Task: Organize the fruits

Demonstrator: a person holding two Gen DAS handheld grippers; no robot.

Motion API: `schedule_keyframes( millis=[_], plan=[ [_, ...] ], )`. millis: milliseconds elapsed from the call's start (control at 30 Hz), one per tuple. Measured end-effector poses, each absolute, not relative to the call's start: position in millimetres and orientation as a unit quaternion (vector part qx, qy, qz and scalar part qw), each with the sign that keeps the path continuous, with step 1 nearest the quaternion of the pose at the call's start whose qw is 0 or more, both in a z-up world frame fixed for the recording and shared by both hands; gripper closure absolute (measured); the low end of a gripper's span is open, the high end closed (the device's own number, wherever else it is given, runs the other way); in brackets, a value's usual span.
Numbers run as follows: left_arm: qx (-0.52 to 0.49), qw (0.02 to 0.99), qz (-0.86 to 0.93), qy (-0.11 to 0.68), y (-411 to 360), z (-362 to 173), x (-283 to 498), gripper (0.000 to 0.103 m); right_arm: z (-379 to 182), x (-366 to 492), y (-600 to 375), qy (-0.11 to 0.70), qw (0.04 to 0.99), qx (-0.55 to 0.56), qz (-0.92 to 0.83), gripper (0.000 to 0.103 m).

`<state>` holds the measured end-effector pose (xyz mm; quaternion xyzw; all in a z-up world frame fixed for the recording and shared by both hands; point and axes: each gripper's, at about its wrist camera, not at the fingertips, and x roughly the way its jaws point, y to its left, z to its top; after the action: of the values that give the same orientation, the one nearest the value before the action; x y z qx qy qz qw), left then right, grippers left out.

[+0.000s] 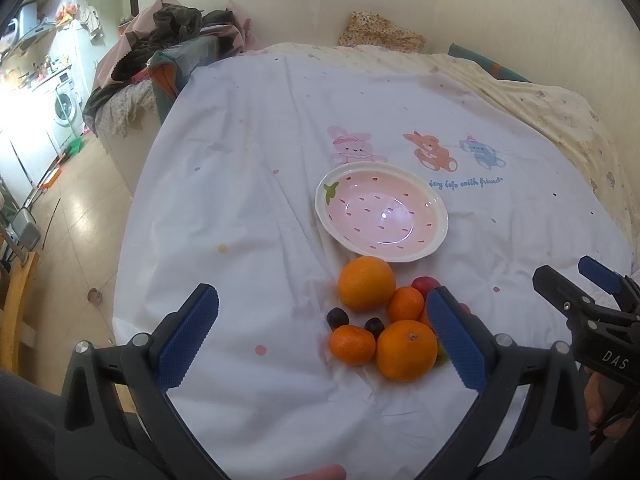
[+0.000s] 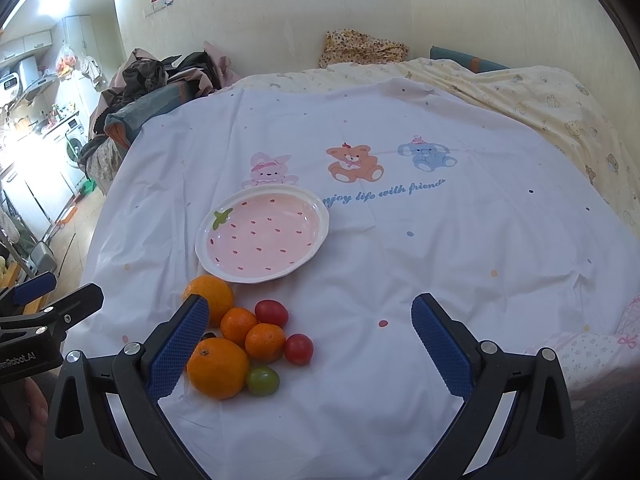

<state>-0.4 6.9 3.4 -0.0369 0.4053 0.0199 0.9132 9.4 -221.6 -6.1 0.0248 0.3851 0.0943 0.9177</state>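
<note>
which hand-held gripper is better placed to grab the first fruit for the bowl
Left, probably. The left hand-held gripper is open with the fruit pile just right of its centre. The right hand-held gripper is also open, but the pile sits at its left finger. The bowl holds nothing.

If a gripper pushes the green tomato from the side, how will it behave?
The green tomato looks round and smooth, so it will probably roll. It touches the big orange, which may block it. The wrinkled sheet might slow it.

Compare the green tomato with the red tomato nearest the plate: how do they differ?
The green tomato is pale green; the red tomato is glossy red. The green one lies at the pile's near edge, touching the big orange; the red one lies nearer the plate. Both are small, round and rest on the sheet.
</note>
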Motion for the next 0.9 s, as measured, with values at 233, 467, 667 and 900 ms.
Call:
schedule_keyframes(
  millis=[233,467,667,900],
  plan=[
    [-0.034,0.913,0.022,0.407,6,3,0,0.0,-11,8,-220,0.392,0.914,0.029,0.1,0.0],
    [-0.033,0.889,0.03,0.455,13,-1,6,0.001,-11,19,-227,0.421,0.9,0.039,0.105,0.0],
    [-0.034,0.848,0.004,0.529,14,-18,12,0.001,-6,38,-242,0.453,0.882,0.036,0.127,0.0],
    [0.093,0.766,-0.071,0.633,-21,-69,34,0.015,-8,50,-263,0.463,0.876,0.069,0.111,0.0]
  ],
)
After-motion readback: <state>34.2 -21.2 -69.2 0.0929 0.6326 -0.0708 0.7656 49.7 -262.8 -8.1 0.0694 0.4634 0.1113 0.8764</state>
